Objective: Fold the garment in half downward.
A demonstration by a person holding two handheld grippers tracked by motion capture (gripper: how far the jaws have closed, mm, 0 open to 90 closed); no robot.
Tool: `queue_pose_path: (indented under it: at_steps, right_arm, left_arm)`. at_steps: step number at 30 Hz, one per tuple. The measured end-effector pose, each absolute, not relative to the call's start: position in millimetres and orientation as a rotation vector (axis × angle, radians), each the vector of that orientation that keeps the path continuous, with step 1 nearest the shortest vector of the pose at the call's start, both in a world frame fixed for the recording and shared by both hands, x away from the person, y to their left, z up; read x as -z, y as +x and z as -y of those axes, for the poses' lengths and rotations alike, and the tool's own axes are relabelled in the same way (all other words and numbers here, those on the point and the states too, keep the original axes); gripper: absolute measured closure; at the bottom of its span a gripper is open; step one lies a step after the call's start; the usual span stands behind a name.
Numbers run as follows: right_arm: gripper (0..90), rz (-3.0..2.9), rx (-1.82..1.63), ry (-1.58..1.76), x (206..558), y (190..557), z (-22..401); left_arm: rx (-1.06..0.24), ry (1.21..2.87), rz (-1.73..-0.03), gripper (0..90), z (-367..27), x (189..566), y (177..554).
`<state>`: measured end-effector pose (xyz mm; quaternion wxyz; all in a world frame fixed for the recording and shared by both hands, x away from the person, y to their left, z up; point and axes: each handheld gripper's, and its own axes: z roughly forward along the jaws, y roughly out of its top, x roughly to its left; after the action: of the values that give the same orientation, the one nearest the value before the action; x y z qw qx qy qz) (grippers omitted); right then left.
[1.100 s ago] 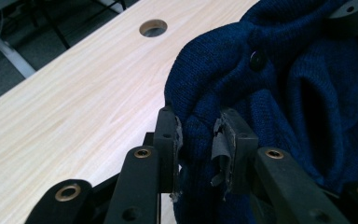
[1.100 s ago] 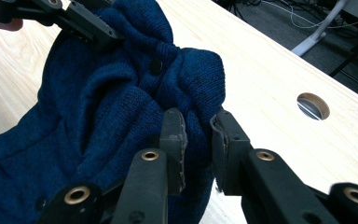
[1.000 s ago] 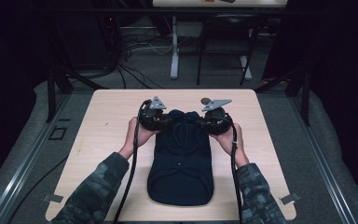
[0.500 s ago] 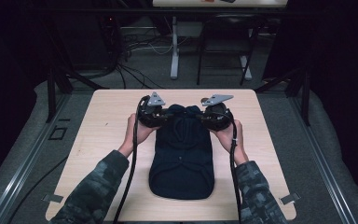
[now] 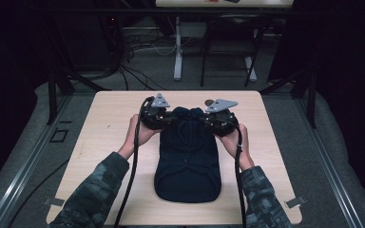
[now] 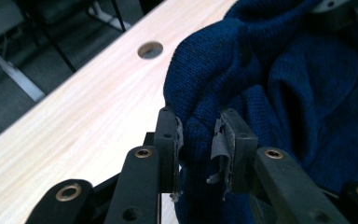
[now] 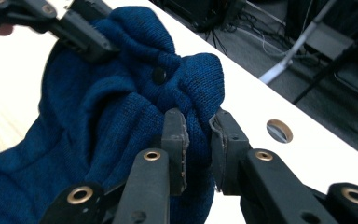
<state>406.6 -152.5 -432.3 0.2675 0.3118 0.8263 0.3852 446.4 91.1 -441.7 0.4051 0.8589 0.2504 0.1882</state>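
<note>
A dark blue knitted garment (image 5: 187, 161) lies folded along the middle of the wooden table (image 5: 109, 118). Its far end is bunched and lifted between the two grippers. My left gripper (image 5: 167, 119) is shut on the far left corner of the knit; in the left gripper view the knit (image 6: 279, 88) is pinched between the pads (image 6: 179, 140). My right gripper (image 5: 208, 121) is shut on the far right corner; in the right gripper view the fabric (image 7: 121, 107) sits squeezed between its pads (image 7: 181, 135), and a small dark button (image 7: 158, 74) shows on the knit.
A round cable hole (image 5: 209, 102) sits in the table near its far edge, just behind the right gripper. Cables trail from both grippers toward the near edge. Chair and desk legs (image 5: 177, 52) stand on the floor beyond the table.
Both grippers have drawn the far end of the garment slightly toward the table's far edge and closer together; the fabric between them is more bunched.
</note>
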Motion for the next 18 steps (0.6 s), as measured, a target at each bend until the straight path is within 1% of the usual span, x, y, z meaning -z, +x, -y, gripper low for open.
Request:
queue_pose_path:
  at_steps: [4,8,14,17,18]
  right_arm:
    - [76.3,-2.268,-1.047,0.759,437.3,395.5,156.6]
    - [76.1,-2.300,-1.053,0.807,447.0,392.7,160.9]
    - [74.6,-2.337,-1.072,0.877,451.4,392.7,166.4]
    - [72.8,-2.356,-1.069,0.890,453.2,393.2,166.5]
    - [69.0,-2.372,-1.067,0.901,455.9,394.5,167.3]
  left_arm:
    - [-0.553,2.164,-0.570,73.1,-92.8,448.2,430.2]
    - [-0.555,2.167,-0.546,73.3,-90.9,452.9,424.6]
    - [-0.560,2.170,-0.523,73.5,-88.9,454.1,422.1]
    - [-0.565,2.170,-0.515,73.9,-88.1,453.6,421.3]
    - [-0.557,2.167,-0.480,74.0,-88.2,452.6,420.7]
